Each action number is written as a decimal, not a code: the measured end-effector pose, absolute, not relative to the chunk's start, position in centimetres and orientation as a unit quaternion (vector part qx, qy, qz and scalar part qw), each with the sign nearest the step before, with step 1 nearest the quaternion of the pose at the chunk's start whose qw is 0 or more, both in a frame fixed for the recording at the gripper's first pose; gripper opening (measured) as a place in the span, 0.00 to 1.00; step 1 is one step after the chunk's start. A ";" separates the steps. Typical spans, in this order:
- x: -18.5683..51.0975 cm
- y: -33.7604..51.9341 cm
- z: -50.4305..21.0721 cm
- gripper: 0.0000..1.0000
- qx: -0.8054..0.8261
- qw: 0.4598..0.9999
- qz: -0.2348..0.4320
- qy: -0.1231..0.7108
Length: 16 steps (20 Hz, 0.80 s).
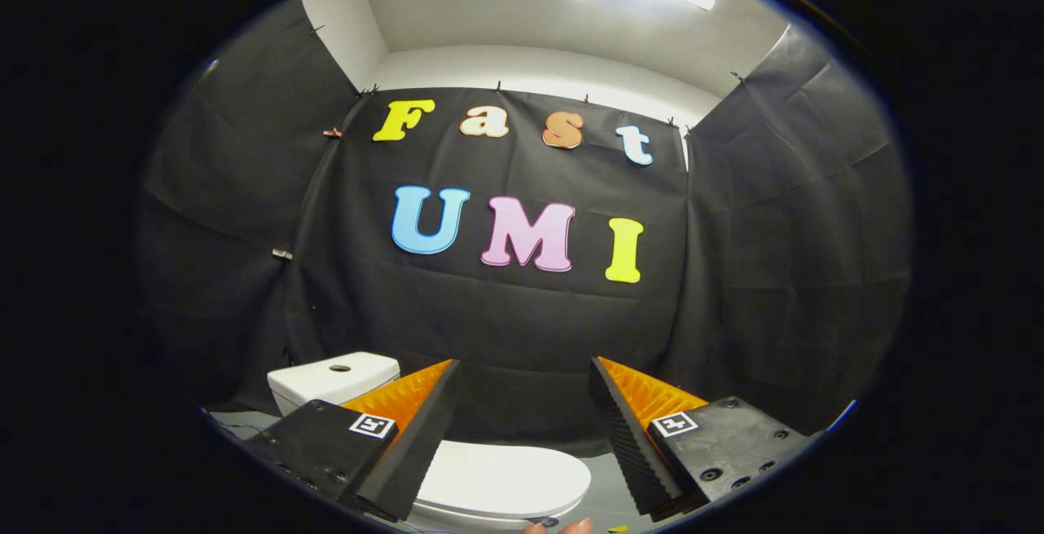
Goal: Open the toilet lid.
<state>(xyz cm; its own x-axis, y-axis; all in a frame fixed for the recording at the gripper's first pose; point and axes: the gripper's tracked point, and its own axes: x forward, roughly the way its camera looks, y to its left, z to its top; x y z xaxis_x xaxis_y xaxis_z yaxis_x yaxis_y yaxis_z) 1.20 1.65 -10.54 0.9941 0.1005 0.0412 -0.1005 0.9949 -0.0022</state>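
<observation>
- The smooth white plastic toilet lid point(506, 477) lies flat and shut on the bowl. It sits low, at about 6 o'clock from where I look, under and between my fingers.
- The white boxy tank point(333, 379) with a round button on top stands at about 8 o'clock, behind the lid.
- My gripper point(522, 428) hangs above the toilet. Its jaws are spread wide apart and hold nothing.
- I cannot see any finger touching the lid yet.
- A bit of a person's hand point(563, 527) peeks in at 6 o'clock, just past the lid's front edge.
- I think the lifting has not begun.
- What could go wrong: the lid looks slick, so my fingers could slip off its thin edge.
- If I come down too steeply, I might push the lid shut harder instead of getting under it.
- I could also bump that hand.
</observation>
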 end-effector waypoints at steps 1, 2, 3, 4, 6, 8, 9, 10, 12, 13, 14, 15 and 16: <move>1.6 1.7 -11.8 0.98 0.006 0.998 0.053 -0.014; 1.7 1.6 -12.9 0.98 0.013 0.998 0.056 -0.010; 1.5 1.7 -14.1 0.98 0.023 0.998 0.060 -0.010; 1.6 1.8 -15.2 0.98 0.034 0.997 0.066 -0.007; 1.7 1.8 -18.1 0.98 0.059 0.995 0.075 0.010; 1.9 1.8 -21.0 0.98 0.098 0.991 0.086 0.035; 2.0 1.6 -22.4 0.98 0.121 0.987 0.091 0.049; 2.1 1.3 -23.9 0.98 0.142 0.983 0.092 0.064; 2.6 0.5 -27.6 0.98 0.177 0.974 0.088 0.108; 2.8 0.0 -29.2 0.99 0.197 0.968 0.089 0.126; 3.0 -0.5 -30.6 0.99 0.219 0.961 0.088 0.142; 3.2 -1.3 -32.0 0.99 0.242 0.953 0.089 0.157; 3.5 -2.1 -33.3 0.99 0.266 0.945 0.086 0.168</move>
<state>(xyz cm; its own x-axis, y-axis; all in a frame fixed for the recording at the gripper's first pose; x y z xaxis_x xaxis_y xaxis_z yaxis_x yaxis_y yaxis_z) 3.50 -2.06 -33.32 0.9284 0.2525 -0.2727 -0.0733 0.8437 0.5318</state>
